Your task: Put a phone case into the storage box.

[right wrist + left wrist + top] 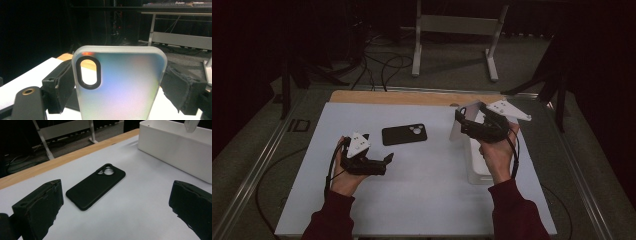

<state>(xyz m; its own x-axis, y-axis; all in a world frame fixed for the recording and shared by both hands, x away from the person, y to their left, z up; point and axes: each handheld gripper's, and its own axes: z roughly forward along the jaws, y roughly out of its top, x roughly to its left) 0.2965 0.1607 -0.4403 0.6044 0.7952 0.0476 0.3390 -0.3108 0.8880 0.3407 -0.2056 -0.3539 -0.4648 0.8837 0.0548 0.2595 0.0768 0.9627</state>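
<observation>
I see a white table top [422,200] with a wood far edge | black phone case [404,134] flat near centre | white bin [476,165] on right side

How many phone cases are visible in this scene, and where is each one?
2. The black phone case lies flat on the white mat, ahead of the left gripper. The translucent phone case is held upright in the right gripper. The white bin may hide more.

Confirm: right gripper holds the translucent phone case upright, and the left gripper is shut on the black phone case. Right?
Not quite. The left gripper is open, and the black phone case lies flat on the white mat ahead of its jaws, untouched, as the left gripper view shows. The right gripper does hold the translucent phone case upright.
</observation>
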